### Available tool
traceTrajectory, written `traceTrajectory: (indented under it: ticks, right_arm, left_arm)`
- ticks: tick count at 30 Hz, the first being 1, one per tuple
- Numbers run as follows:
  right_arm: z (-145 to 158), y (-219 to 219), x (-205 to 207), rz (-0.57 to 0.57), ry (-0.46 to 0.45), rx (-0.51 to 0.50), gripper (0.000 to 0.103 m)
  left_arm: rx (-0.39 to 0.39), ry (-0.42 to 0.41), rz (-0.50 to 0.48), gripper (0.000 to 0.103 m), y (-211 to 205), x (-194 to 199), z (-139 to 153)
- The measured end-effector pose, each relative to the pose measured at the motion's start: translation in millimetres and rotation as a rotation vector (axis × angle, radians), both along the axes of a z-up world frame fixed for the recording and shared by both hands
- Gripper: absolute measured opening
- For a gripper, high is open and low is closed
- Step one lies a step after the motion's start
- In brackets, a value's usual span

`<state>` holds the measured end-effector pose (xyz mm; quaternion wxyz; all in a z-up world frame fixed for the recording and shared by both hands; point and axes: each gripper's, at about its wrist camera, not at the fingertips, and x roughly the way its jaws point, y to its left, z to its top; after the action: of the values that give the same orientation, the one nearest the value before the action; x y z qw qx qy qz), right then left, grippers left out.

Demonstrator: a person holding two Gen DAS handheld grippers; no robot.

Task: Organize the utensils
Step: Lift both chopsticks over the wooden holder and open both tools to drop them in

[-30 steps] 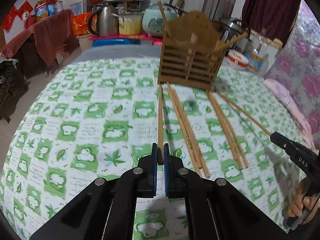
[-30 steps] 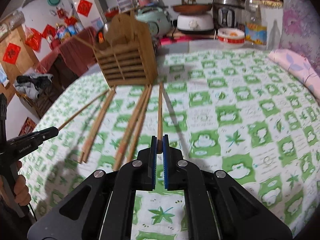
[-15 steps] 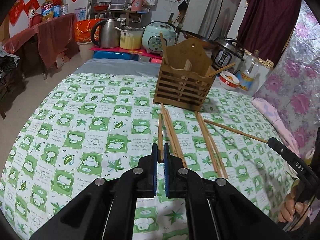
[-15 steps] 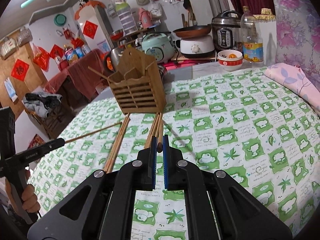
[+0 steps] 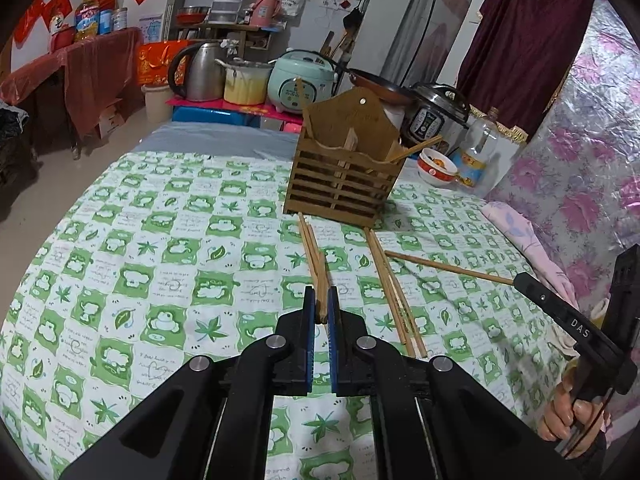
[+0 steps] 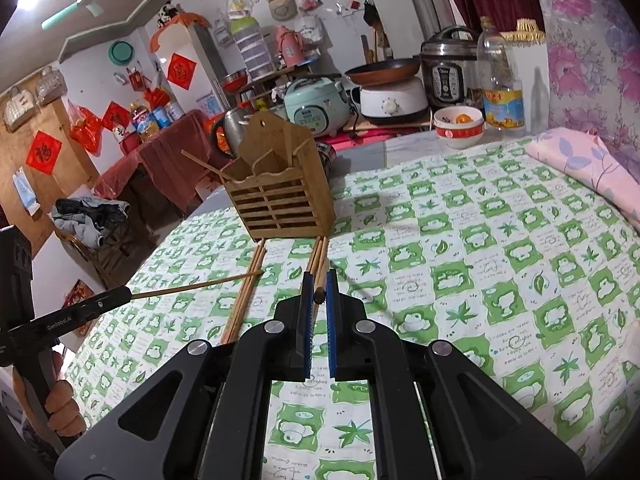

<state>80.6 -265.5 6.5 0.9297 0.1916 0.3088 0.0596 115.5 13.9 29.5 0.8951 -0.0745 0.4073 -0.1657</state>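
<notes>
Left gripper (image 5: 321,307) is clamped on one chopstick (image 5: 321,276); right gripper (image 6: 319,295) is clamped on another chopstick (image 6: 319,280). Both sticks are clear of the cloth (image 5: 168,280). The holder (image 5: 344,176) stands ahead, with loose sticks (image 5: 394,296) lying before it. Judgement: raise each tip above the rim, then tilt it steeply into a compartment. Open room lies left of the holder; a bowl (image 5: 437,167) and bottle (image 5: 478,152) crowd its right.
</notes>
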Motion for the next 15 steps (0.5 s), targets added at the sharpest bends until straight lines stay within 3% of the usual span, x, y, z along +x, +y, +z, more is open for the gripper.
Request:
traceTrajectory:
  ticks: [8, 15]
  right_arm:
    - [26, -9, -16, -0.022, -0.091, 0.040, 0.007]
    - [40, -6, 1, -0.004, -0.075, 0.039, 0.007]
  left_arm:
    - [-0.044, -0.010, -0.004, 0.006, 3, -2, 12]
    - [-0.004, 0.027, -0.023, 0.006, -16, 20, 25]
